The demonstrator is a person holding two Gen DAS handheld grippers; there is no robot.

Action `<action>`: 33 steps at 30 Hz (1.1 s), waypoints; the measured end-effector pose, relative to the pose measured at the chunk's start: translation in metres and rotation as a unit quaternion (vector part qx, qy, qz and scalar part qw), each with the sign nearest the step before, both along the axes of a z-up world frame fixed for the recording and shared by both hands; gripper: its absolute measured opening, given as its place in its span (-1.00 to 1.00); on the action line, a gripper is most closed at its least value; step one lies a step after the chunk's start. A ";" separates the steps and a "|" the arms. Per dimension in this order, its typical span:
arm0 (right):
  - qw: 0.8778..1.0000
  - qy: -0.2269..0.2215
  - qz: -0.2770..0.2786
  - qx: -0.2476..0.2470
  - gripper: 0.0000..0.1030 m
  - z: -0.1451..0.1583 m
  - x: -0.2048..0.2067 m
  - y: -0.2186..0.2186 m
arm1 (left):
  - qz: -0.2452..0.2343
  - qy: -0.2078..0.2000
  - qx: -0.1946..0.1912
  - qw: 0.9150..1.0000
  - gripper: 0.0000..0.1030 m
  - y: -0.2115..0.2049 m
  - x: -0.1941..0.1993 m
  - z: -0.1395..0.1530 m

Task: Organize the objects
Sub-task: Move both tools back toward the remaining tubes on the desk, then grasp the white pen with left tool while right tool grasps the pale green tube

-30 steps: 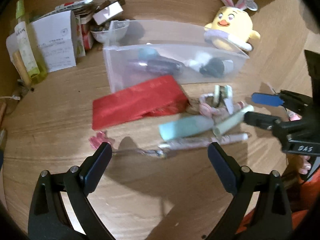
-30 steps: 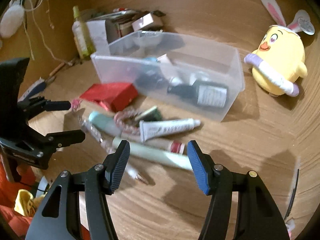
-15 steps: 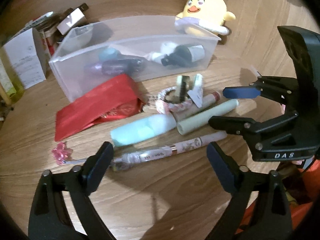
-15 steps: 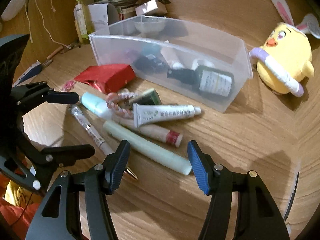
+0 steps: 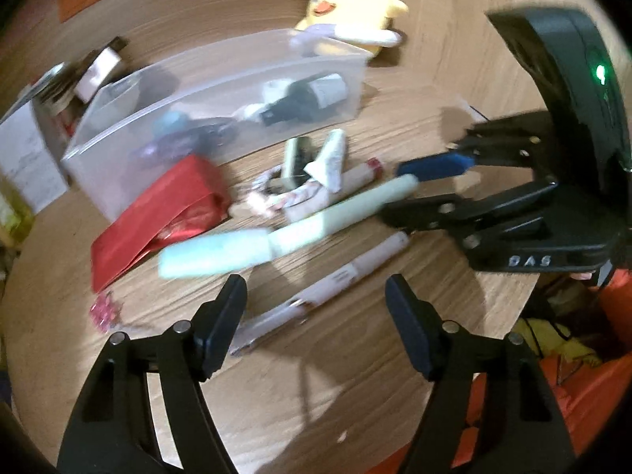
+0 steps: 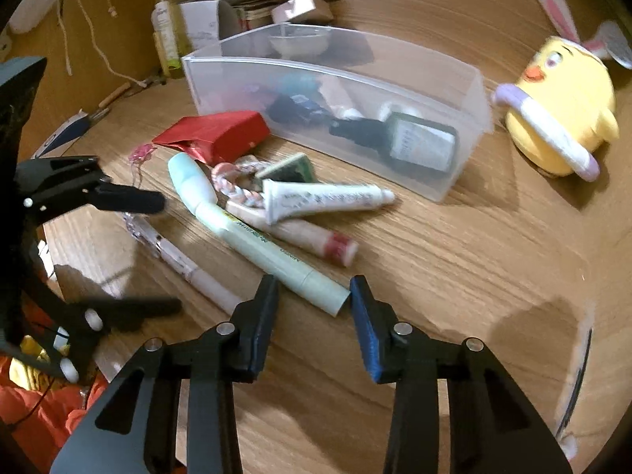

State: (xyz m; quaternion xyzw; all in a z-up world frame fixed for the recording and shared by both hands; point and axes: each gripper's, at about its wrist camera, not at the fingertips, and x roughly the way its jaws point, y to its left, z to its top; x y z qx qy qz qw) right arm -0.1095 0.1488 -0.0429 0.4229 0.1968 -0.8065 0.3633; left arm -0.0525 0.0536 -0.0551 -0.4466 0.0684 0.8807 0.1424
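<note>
Straddling the near end of a slim pale-green tube (image 6: 272, 254), the right tongs (image 6: 312, 308) gape narrowly just above the wood-grain desk (image 6: 454, 276); left tongs (image 5: 316, 304) spread wide over a glossy white pen (image 5: 331, 282), before the translucent plastic bin (image 6: 434, 91).

My surface (image 6: 454, 276) is light wood with a clear grain. A translucent plastic bin (image 6: 466, 91) stands on it toward the back, and a red box (image 6: 221, 134) lies against the bin's front wall. Just in front of both sits a loose heap: a pale green pen (image 6: 268, 252), a mint tube (image 6: 189, 177), a white tube (image 6: 324, 199), a pink-capped stick (image 6: 316, 239) and a braided pink cord (image 6: 237, 189), all touching or overlapping. A white pen (image 6: 189, 268) lies beside the heap. A yellow plush chick (image 6: 561, 110) sits right of the bin, and cartons (image 6: 205, 19) crowd behind it.
</note>
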 end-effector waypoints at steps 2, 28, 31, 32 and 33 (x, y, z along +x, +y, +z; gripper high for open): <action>1.000 0.008 0.003 0.001 -0.38 0.000 0.000 -0.003 | 0.006 -0.001 0.000 1.000 0.15 0.002 -0.004 -0.003; 1.000 0.004 0.001 -0.021 -0.65 -0.003 0.039 0.016 | 0.058 0.000 0.056 0.997 -0.71 -0.029 0.003 -0.002; 1.000 0.005 -0.002 -0.027 -0.65 -0.005 0.032 0.006 | 0.061 0.004 0.060 0.996 -0.72 -0.031 0.000 -0.003; 1.000 0.006 -0.003 -0.028 -0.65 -0.006 0.031 0.003 | 0.062 0.005 0.060 0.996 -0.74 -0.031 0.000 -0.003; 0.999 0.007 -0.007 -0.031 -0.67 -0.006 0.031 0.000 | 0.062 0.007 0.055 0.996 -0.79 -0.030 0.000 -0.003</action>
